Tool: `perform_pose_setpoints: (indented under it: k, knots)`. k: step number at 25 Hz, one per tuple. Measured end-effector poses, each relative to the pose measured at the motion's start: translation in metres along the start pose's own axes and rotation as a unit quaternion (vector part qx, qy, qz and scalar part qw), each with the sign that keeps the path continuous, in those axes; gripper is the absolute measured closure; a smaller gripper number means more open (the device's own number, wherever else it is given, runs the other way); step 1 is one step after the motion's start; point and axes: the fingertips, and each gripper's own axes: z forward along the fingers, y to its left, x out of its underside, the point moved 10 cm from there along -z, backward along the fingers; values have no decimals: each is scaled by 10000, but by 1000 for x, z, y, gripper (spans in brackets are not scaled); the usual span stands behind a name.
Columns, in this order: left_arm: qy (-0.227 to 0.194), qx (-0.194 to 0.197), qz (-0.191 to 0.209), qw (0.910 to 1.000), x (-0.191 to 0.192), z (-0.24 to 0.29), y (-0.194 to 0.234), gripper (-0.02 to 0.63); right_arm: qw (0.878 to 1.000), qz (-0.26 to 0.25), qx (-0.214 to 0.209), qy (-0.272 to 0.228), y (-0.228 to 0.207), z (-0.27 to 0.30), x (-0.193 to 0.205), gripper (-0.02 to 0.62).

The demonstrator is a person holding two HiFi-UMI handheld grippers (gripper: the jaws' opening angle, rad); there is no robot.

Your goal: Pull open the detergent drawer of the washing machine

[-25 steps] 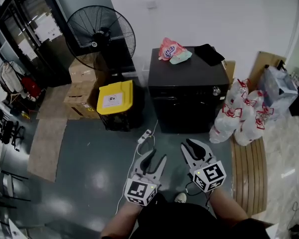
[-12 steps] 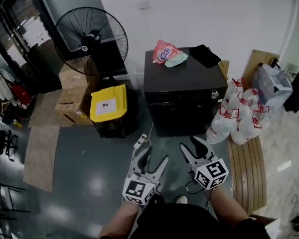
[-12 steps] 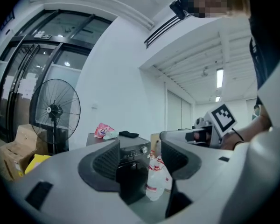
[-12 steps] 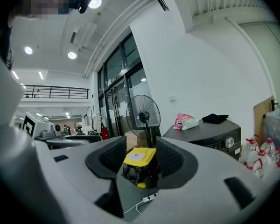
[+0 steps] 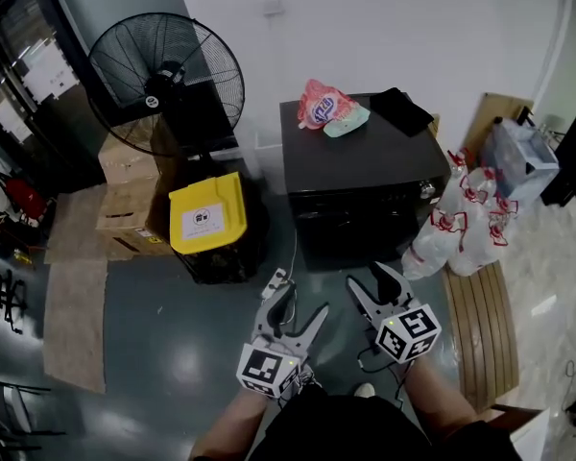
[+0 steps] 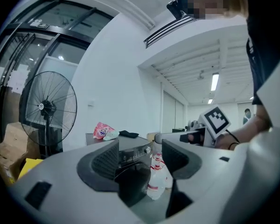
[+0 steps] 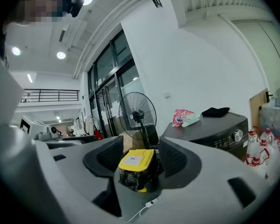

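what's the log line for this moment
phase: approach | left gripper: jaws opening, empty | right gripper: jaws opening, empty | black box-shaped washing machine: untouched

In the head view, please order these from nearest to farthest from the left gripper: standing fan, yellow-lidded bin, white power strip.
1. White power strip, just ahead of the left gripper, whose jaws are opening with nothing between them.
2. Yellow-lidded bin, farther ahead, to the left.
3. Standing fan, farthest, behind the bin.

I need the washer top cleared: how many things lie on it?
3: a pink packet at the back left, a pale green pouch against it, a black cloth back right.
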Motion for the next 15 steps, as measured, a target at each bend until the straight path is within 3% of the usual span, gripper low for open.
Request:
perform_pose_setpoints:
  k: [15]
  knots:
    - [-7, 351, 111, 9993, -9, -7, 106, 342, 9985, 511, 205, 15, 34, 109, 14, 296]
